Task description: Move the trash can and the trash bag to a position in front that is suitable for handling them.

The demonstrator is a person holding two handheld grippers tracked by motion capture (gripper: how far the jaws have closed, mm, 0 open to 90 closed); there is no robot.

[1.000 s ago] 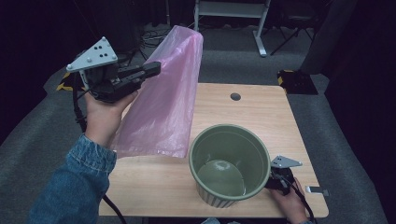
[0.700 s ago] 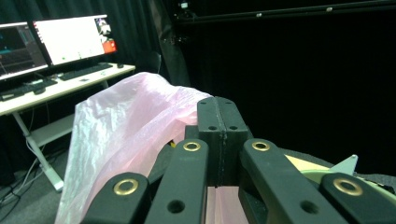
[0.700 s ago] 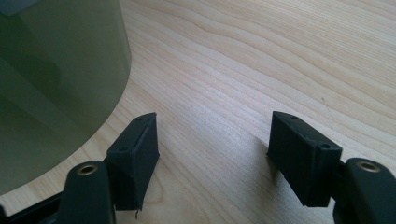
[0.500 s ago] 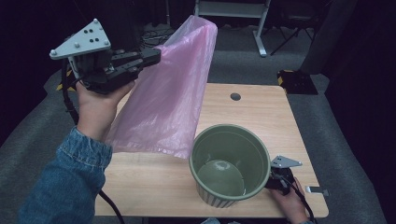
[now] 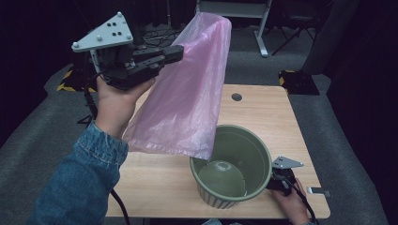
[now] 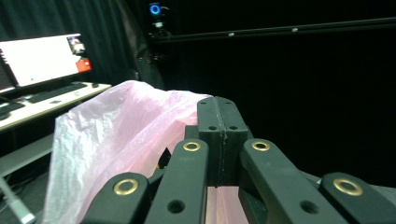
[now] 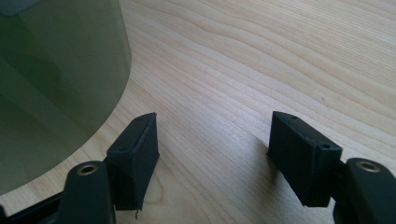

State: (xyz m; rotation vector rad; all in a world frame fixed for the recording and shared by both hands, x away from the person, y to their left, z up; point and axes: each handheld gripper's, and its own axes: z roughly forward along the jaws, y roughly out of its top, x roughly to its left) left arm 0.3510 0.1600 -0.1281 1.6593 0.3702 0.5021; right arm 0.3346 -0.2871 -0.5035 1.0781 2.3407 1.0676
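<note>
Above the table's left side, my left gripper (image 5: 176, 52) is clamped on the top edge of the pink bag (image 5: 187, 98), which hangs with its lower corner at the rim of the green bin (image 5: 232, 164). I judge I'm about to line the bin: next the bag's mouth must open over the rim. My right gripper (image 7: 212, 154) rests on the table (image 5: 155, 173) beside the bin, jaws apart, empty.
</note>
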